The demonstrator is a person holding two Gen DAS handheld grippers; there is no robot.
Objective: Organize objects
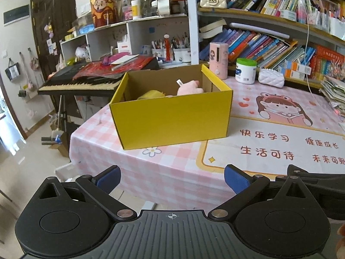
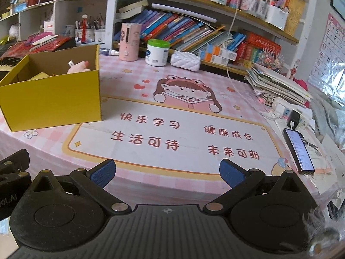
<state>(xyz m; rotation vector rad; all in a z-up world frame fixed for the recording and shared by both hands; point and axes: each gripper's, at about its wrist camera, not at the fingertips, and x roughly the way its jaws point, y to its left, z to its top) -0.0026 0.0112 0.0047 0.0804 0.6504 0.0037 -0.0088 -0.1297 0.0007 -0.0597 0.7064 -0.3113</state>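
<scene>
A yellow cardboard box (image 1: 172,118) stands open on the pink checked table near its left edge; it also shows in the right wrist view (image 2: 54,99). Inside it lie a pink plush toy (image 1: 189,89) (image 2: 78,68) and a yellow soft thing (image 1: 151,95) (image 2: 39,75). My left gripper (image 1: 171,179) is open and empty, held near the table's front edge, short of the box. My right gripper (image 2: 167,172) is open and empty above the front of the printed table mat (image 2: 172,133), to the right of the box.
At the table's back stand a pink dispenser (image 2: 129,42), a white jar with green lid (image 2: 157,52) and a white quilted pouch (image 2: 185,60). A paper stack (image 2: 278,86), charger and phone (image 2: 298,150) lie at the right. A keyboard piano (image 1: 82,82) stands left, beyond the table.
</scene>
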